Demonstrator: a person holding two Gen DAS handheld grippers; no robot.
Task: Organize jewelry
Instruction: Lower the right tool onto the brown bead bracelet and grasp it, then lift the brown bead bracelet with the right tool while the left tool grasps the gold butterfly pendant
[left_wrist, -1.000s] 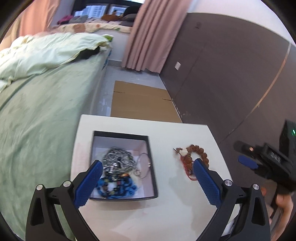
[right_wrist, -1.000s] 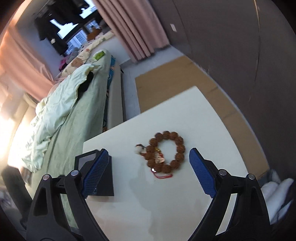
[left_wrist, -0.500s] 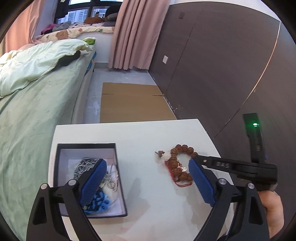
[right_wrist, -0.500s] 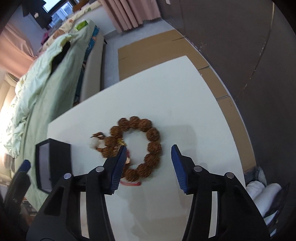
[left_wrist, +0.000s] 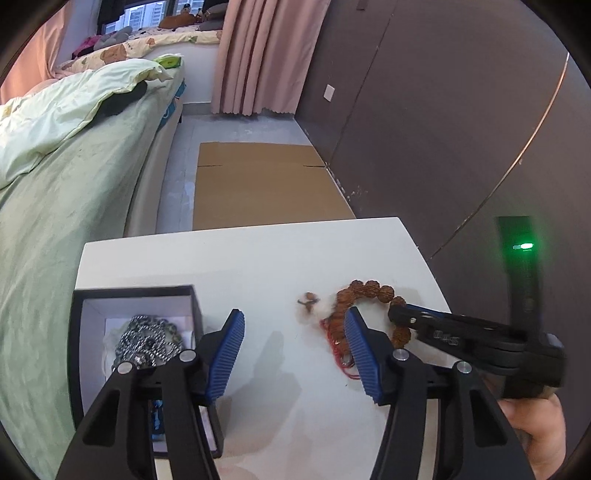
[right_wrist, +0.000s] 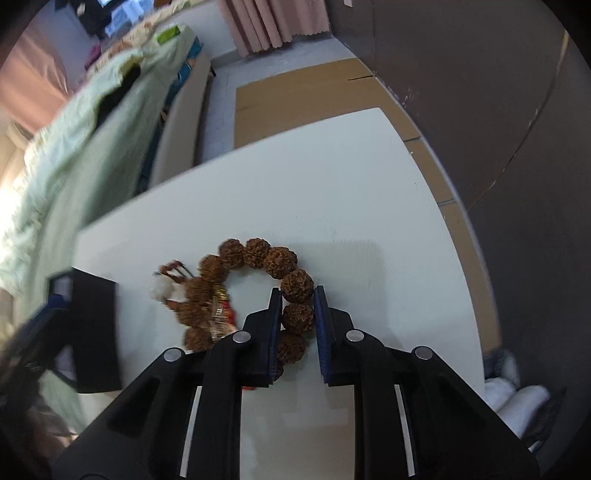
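Note:
A brown bead bracelet (right_wrist: 255, 258) with a red tassel and a white bead lies on the white table (right_wrist: 332, 177). My right gripper (right_wrist: 297, 314) is shut on the bracelet's right side, its blue pads on either side of two beads. It also shows in the left wrist view (left_wrist: 400, 317) on the bracelet (left_wrist: 369, 288). My left gripper (left_wrist: 293, 354) is open and empty above the table, between the bracelet and a black jewelry box (left_wrist: 136, 291). The box holds a silver chain (left_wrist: 147, 339) and blue beads.
The black box also shows at the left of the right wrist view (right_wrist: 94, 332). A bed with green bedding (left_wrist: 55, 184) runs along the left. Flat cardboard (left_wrist: 258, 184) lies on the floor beyond the table. A dark wall (left_wrist: 461, 129) stands to the right.
My right gripper has come down over the bracelet and closed from wide open onto its right-side beads. My left gripper has swung right, away from the box, and stays open.

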